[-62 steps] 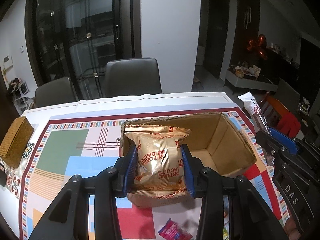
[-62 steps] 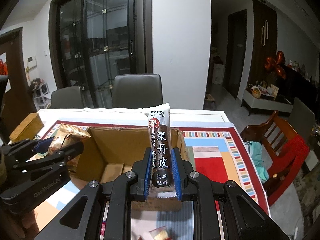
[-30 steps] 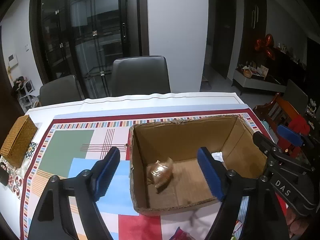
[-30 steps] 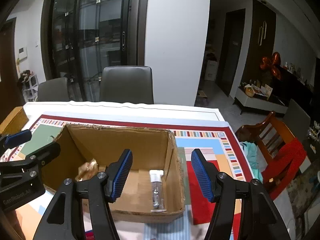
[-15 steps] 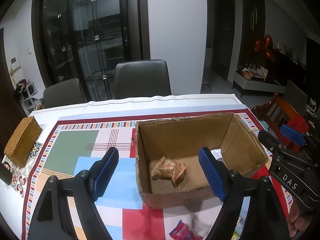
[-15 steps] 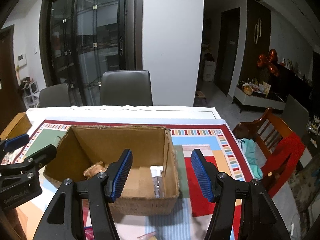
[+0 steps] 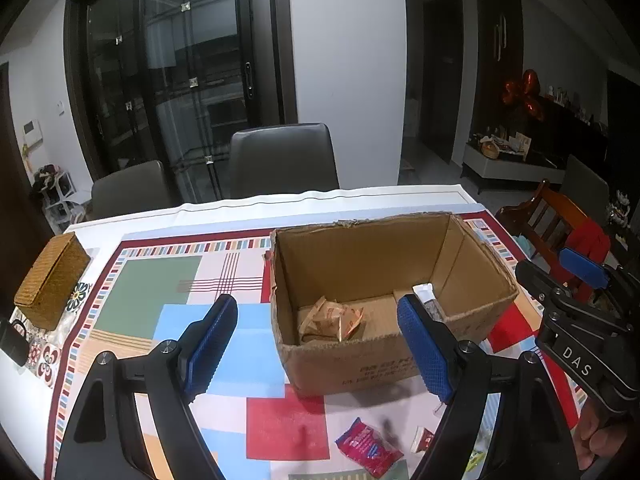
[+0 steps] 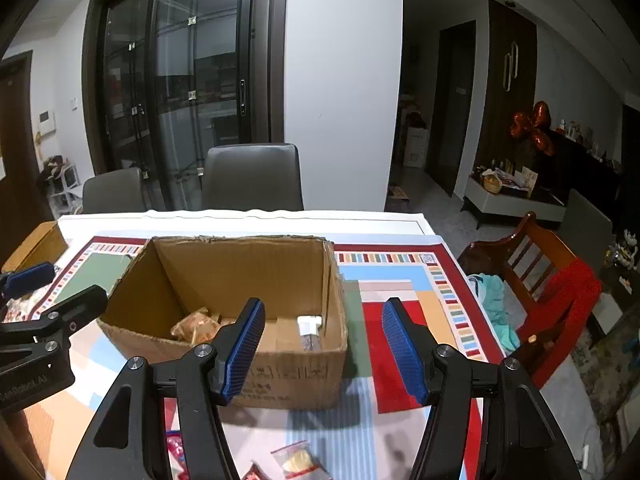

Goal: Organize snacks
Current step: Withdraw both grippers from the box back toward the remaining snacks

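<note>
**Reaching for the next snacks, both grippers empty**

Hovering on the near side of the cardboard box (image 7: 394, 292), the left gripper (image 7: 318, 354) has its blue pads spread wide with nothing between them. The right gripper (image 8: 324, 350) is likewise spread and empty, also on the near side of the box and toward its right end.

Inside the box, a gold biscuit packet (image 7: 332, 318) lies crumpled toward the left wall, and a slim snack bar (image 8: 310, 332) lies by the right wall. Those two count as put away.

Loose snacks are left on the patterned tablecloth (image 7: 152, 292), in front of the box's near wall: a red packet (image 7: 368, 450), a small red-and-white sachet (image 7: 422, 438) just right of it, and a clear bag with something yellow inside (image 8: 298, 460). More wrappers may lie lower, but the gripper frames hide that part of the cloth.

Judging from this, the step in hand is the gap between a drop and the next pick-up. The next move calls for tipping each gripper further down and drawing it away from the box toward the loose packets. One flat packet should then be lined up between the pads before closing. The packets look thin and slippery, so a grip across the middle seems safer than one at an edge.
</note>
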A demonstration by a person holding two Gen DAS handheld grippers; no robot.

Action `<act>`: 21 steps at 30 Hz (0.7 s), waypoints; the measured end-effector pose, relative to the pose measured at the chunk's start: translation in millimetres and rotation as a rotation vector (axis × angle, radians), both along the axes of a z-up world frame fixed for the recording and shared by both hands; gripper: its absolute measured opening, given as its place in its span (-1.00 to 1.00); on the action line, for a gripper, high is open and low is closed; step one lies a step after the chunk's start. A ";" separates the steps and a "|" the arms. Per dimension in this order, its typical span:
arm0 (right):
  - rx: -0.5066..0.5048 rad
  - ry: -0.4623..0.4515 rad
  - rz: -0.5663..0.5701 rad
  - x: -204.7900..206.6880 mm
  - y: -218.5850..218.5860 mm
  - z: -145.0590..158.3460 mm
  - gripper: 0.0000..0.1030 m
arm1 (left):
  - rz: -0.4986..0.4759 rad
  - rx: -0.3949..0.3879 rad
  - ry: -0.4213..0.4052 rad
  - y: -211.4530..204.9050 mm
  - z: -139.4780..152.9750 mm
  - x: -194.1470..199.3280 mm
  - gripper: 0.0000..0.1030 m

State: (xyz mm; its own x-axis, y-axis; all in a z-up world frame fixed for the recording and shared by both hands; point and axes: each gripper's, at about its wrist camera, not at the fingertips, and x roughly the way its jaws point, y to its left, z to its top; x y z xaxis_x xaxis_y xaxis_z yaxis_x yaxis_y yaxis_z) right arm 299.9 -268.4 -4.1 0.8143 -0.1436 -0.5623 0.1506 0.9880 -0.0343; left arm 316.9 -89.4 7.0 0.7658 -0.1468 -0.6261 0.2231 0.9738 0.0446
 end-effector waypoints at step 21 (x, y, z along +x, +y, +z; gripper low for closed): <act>-0.008 0.004 -0.007 -30.9 -1.6 -9.6 0.21 | -0.023 -0.001 -0.001 0.9 -5.8 -39.2 0.60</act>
